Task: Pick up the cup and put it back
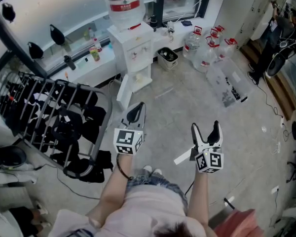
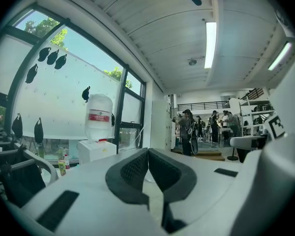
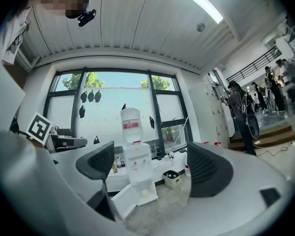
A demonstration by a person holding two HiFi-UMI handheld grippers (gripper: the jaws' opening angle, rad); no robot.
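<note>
A white water dispenser (image 1: 134,51) with a large bottle on top stands by the window wall, a few steps ahead of both grippers. Its lower cabinet door (image 1: 124,92) hangs open. In the right gripper view a small pale thing (image 3: 143,193), possibly the cup, sits inside that open cabinet of the dispenser (image 3: 137,166); it is too small to tell. My left gripper (image 1: 135,113) is held level with its jaws shut and nothing between them (image 2: 148,155). My right gripper (image 1: 206,131) is also level, its jaws spread wide and empty (image 3: 150,163), framing the dispenser.
A metal rack (image 1: 54,117) hung with black items stands at the left. Several large water jugs (image 1: 207,46), a small bin (image 1: 167,57) and a clear plastic box (image 1: 228,85) lie right of the dispenser. People (image 2: 189,132) stand far off. Cables trail over the floor at right.
</note>
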